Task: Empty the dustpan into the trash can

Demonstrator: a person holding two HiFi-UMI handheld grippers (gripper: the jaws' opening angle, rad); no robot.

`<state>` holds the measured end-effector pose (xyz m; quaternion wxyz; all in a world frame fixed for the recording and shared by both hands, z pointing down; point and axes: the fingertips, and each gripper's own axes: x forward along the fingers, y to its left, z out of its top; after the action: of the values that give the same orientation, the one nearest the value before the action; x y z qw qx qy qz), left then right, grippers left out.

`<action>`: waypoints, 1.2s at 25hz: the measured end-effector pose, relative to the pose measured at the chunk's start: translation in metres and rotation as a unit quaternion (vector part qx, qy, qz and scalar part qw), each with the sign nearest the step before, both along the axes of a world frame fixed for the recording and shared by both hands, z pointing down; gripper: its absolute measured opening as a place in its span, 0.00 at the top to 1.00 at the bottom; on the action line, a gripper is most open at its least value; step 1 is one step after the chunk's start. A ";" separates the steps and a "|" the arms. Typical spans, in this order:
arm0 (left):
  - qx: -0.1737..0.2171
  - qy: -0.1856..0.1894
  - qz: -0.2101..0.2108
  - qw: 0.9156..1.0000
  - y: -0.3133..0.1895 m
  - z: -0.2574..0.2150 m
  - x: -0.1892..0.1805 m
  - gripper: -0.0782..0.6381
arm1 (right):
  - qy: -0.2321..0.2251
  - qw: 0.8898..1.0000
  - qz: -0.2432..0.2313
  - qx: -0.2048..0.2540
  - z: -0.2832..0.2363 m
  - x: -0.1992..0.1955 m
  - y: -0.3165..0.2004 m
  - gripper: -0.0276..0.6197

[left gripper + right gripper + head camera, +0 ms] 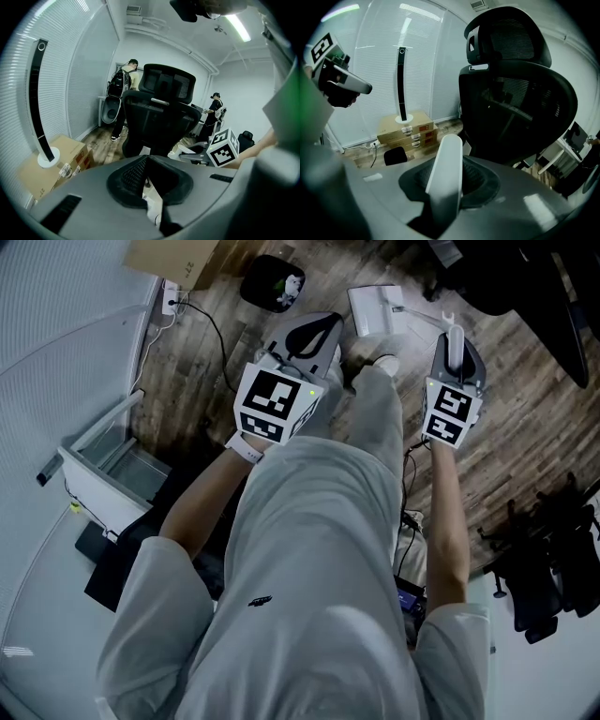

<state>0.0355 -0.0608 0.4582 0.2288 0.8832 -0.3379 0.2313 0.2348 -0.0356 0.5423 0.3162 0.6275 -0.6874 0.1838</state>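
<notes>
My right gripper (454, 345) is shut on the white handle (447, 174) of the dustpan, which stands up between its jaws. In the head view the white dustpan (373, 309) hangs above the wooden floor, ahead of my legs. The black trash can (272, 282), with white scraps inside, stands on the floor to the dustpan's left; it also shows as a dark shape (395, 155) in the right gripper view. My left gripper (313, 331) is shut, with nothing between its jaws (149, 180), and it hovers between the can and the dustpan.
Cardboard boxes (406, 128) lie by the blinds behind the can, with a tall black fan (401, 79) on top. A black office chair (159, 112) stands close ahead. A white bin (105, 468) sits at my left. Two people stand at the back of the room.
</notes>
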 end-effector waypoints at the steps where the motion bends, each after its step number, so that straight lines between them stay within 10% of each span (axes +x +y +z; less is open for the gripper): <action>1: 0.000 -0.001 -0.001 1.000 -0.001 0.000 -0.001 0.88 | 0.000 1.000 0.000 -0.001 0.004 -0.001 0.001 0.78; 14: 0.000 -0.015 -0.019 1.000 -0.005 0.010 -0.014 0.88 | -0.052 0.998 -0.006 -0.022 0.024 0.001 0.007 0.75; 30: 0.006 -0.007 -0.035 0.999 0.001 -0.012 -0.026 0.88 | -0.010 0.999 -0.001 -0.042 -0.007 0.009 0.011 0.64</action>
<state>0.0098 -0.0602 0.4458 0.2289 0.8703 -0.3719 0.2277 0.2438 -0.0250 0.5351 0.3355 0.6114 -0.6826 0.2183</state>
